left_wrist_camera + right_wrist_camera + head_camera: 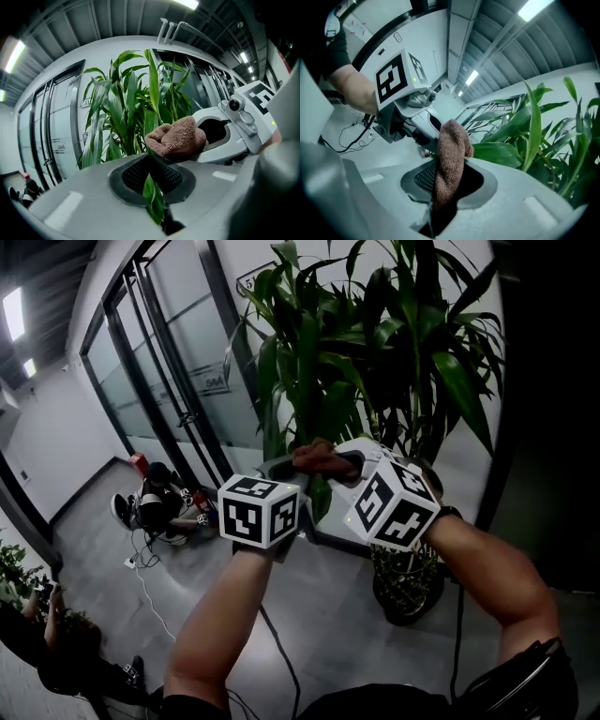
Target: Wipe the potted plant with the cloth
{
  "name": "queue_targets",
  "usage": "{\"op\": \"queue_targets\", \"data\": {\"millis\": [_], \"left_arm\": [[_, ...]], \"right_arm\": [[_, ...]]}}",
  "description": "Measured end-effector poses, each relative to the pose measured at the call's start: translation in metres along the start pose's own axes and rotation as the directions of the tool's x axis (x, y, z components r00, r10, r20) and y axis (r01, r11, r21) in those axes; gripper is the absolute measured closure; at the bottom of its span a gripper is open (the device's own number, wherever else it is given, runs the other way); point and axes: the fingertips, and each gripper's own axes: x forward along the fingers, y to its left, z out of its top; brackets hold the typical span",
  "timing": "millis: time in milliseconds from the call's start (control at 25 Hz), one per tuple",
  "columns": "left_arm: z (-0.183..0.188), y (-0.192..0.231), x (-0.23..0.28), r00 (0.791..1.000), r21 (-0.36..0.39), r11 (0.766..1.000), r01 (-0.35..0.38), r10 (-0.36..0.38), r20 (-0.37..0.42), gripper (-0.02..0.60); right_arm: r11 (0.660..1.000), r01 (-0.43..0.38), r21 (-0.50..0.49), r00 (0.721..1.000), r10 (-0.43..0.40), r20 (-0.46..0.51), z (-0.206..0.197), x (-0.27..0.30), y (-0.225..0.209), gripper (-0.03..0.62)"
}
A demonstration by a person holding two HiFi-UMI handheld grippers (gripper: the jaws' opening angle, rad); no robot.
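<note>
One tall potted plant (375,343) stands in front of me with long green leaves. Its dark pot (405,582) sits on the grey floor (319,624) beside a glass wall (178,371). A low leaf (153,199) of the plant runs between the jaws of my left gripper (151,161), and those jaws are closed on it so it can't slip. The brown cloth (449,159) is pinched in my right gripper (446,176). Its jaws are tight on the cloth, and a soft bunch pokes out past the tips. That bunch sits right by the tips of my left gripper, over the same leaf, but I can't tell if it presses on it. My two grippers are close together, almost nose to nose, in front of the plant. I think I am in the wiping step, where one hand holds the leaf and the other rubs it. Next I should slide the cloth along the leaf, away from my left gripper and out to the leaf's tip. I should go softly so the leaf does not tear or bend. My left grip needs to be firm but gentle. Many other leaves look untouched, so I think lots of the job is left. Far off on the floor sits a person (155,501).
</note>
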Motion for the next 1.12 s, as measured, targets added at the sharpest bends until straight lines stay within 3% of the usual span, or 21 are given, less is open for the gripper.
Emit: {"op": "queue_targets", "data": {"millis": [320, 680, 960, 1120], "left_arm": [[0.001, -0.032, -0.029, 1.0, 0.023, 1.0, -0.014, 0.014, 0.014, 0.52], [0.02, -0.074, -0.045, 0.999, 0.011, 0.999, -0.039, 0.039, 0.007, 0.516], [0.041, -0.143, -0.005, 0.991, -0.063, 0.993, 0.101, -0.095, 0.092, 0.502], [0.052, -0.183, 0.03, 0.972, -0.085, 0.973, 0.213, -0.202, 0.12, 0.485]], "right_arm": [[0.997, -0.075, -0.024, 0.994, 0.077, 0.083, 0.004, -0.042, 0.014, 0.525], [0.997, -0.061, -0.04, 0.984, 0.067, 0.164, 0.0, -0.081, 0.0, 0.525], [0.999, 0.01, -0.043, 0.985, -0.002, 0.17, -0.037, -0.143, -0.014, 0.525], [0.997, 0.072, 0.004, 0.992, -0.072, 0.101, -0.077, -0.183, -0.035, 0.525]]}}
